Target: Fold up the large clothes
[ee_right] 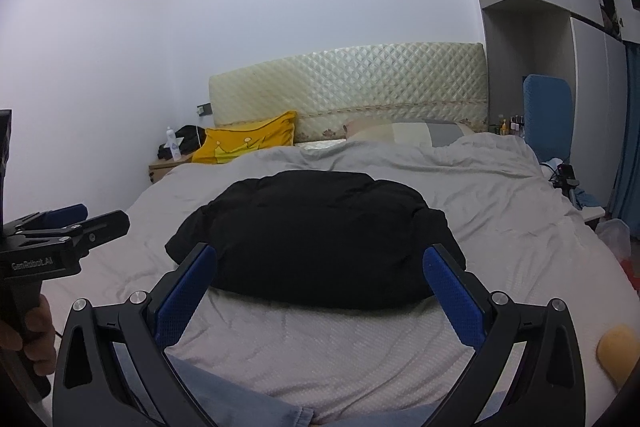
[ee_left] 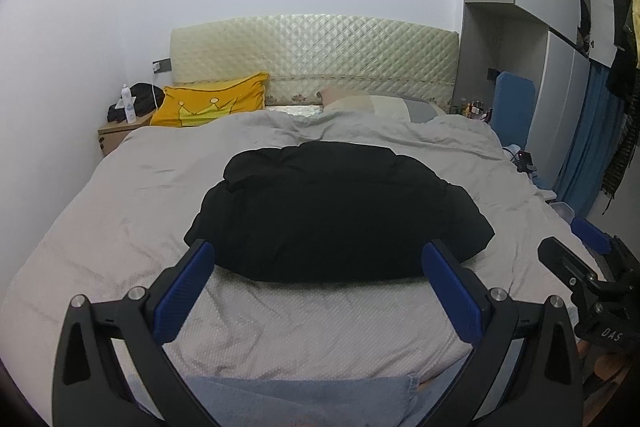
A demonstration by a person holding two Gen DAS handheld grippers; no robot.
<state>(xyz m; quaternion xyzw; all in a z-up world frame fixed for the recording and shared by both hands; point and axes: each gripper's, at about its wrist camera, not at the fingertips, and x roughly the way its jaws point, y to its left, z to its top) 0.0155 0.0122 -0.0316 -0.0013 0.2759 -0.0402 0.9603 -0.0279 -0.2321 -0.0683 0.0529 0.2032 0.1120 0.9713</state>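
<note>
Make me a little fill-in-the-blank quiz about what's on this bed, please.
The puffy garment lying on the bed is ____ in colour.
The pillow with a crown printed on it is ____.
The fingers of the left gripper are spread ____, holding nothing.
The quilted headboard stands ____ the pillows.

Missing words: black; yellow; open; behind

Black fingers (ee_left: 188, 291), blue textured pads (ee_right: 452, 295)

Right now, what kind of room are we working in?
A home bedroom, most likely: a made bed with a quilted headboard, a yellow pillow, and a nightstand beside it. The black garment lies on the bed.
</note>
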